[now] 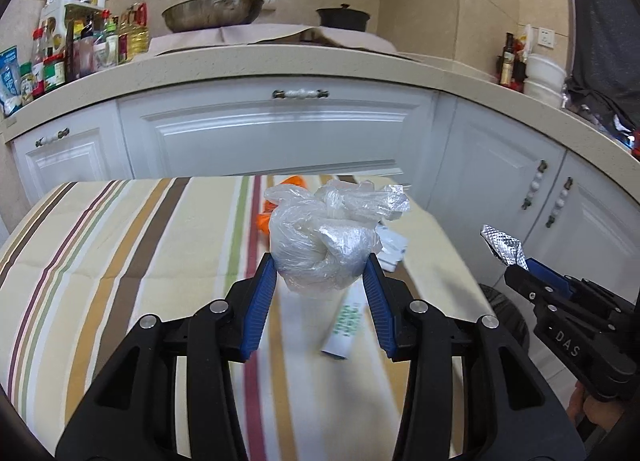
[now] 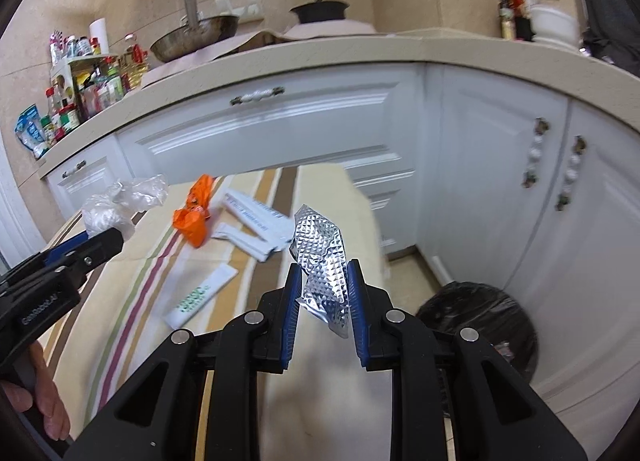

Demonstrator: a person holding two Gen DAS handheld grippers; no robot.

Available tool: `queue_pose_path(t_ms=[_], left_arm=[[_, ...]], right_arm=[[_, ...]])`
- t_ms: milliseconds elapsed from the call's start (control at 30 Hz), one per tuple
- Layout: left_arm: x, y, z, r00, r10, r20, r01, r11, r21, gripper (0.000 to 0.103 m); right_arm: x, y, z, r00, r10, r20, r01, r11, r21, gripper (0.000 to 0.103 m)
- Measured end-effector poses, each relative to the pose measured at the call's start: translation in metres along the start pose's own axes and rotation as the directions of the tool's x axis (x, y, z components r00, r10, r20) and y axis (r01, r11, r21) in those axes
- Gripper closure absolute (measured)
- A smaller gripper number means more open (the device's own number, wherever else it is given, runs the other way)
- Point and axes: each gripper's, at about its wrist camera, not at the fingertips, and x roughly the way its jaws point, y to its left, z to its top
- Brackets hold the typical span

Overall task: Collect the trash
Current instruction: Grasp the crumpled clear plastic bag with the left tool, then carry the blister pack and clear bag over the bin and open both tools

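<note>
L hand-held gripper (image 1: 320,265) pinches crinkly clear bag (image 1: 324,237).

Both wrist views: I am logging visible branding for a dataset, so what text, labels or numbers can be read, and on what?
"DAS": on the black body of the right gripper, seen from the left wrist view.
White sachet on the striped tablecloth: green print, too blurred to read.
White paper packets: dark print, too small.
Left gripper: white lettering, not readable.
Counter bottles: labels unreadable.

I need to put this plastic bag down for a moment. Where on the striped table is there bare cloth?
The tablecloth lies bare left of the green-printed packet. Crowded: far right, around the orange wrapper and white packets.
</note>
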Motion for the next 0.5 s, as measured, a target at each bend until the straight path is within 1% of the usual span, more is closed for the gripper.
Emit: queue_pose_path(t_ms=[167,300,500], left_arm=[[-0.005,-0.035,-0.002,0.999,-0.042,0.003,0.042,0.998,0.039,0.060],[-0.003,-0.069,-0.005,0.997,-0.078,-0.006,0.078,0.994,0.076,0.060],[0.005,-0.126,-0.007,0.991,-0.130,-0.014,0.131,0.984,0.122,0.060]], right_arm=[[-0.022,-0.027,-0.005,0.996,-0.080,0.043,0.079,0.996,0.029,0.079],[-0.040,-0.057,-0.011,0.987,-0.148,0.068,0.144,0.987,0.067,0.079],[-0.058,-0.099,-0.019,0.971,-0.226,0.083,0.216,0.970,0.115,0.079]])
